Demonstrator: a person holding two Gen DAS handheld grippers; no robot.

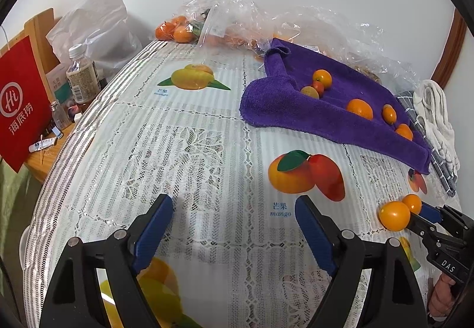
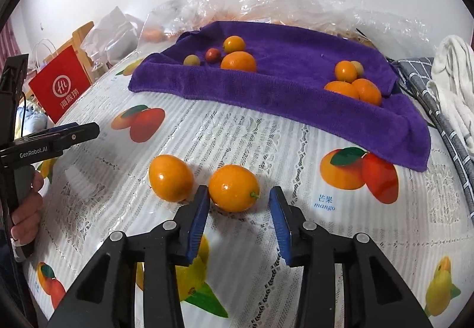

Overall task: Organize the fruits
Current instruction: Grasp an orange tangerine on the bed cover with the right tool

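Right gripper point(image 2: 239, 203) fingers spread around kumquat point(image 2: 234, 188) on tabletop point(image 2: 266, 144), left pad touching, right pad apart. Second kumquat point(image 2: 171, 177) just left. Left gripper point(image 1: 234, 227) fingers spread, nothing between. Purple towel point(image 2: 281, 97) behind kumquat.

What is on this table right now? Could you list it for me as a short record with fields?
surface: table with a lace cloth printed with mangoes
loose fruit: two kumquats on the cloth, one between the right gripper's open fingers, the other just left of it
sorted fruit: small orange fruits in two clusters on the purple towel
left gripper: open, empty, above bare cloth
background: clear plastic bags, red paper bag
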